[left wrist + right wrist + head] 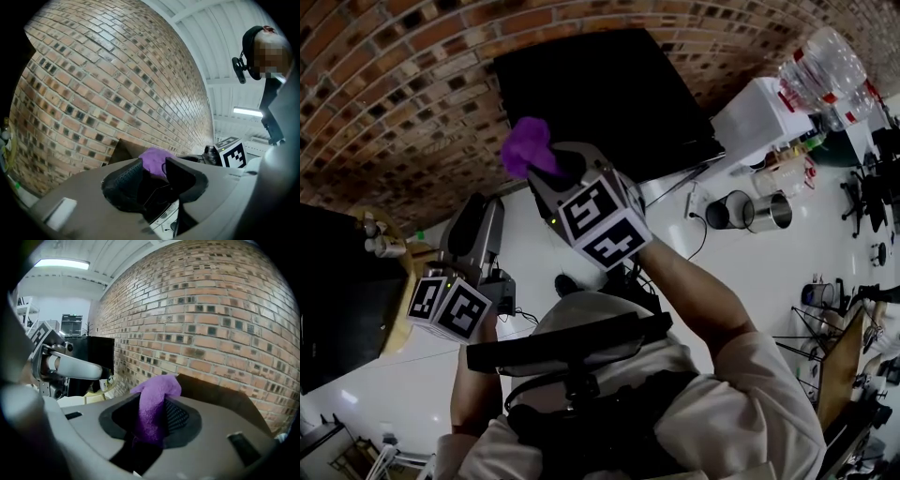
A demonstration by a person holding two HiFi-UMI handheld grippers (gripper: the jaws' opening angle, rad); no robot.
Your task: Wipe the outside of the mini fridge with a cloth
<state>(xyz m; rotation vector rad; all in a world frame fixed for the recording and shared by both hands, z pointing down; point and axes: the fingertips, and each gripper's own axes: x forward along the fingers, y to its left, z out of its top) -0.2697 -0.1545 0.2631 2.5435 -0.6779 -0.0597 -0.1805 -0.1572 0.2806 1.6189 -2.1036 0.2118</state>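
Red brick wall (403, 84) is backing black boxy mini fridge (609, 103), upper centre. Right gripper (154, 416) is clamping crumpled purple cloth (157, 394). Left gripper (152, 166) is standing part-open, empty.

A brick wall (225, 310) stands above a white floor (741, 281).

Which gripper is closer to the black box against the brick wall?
Right. The right gripper holds the purple cloth up close in front of the black box; the left gripper is lower and off to the side, by the round table.
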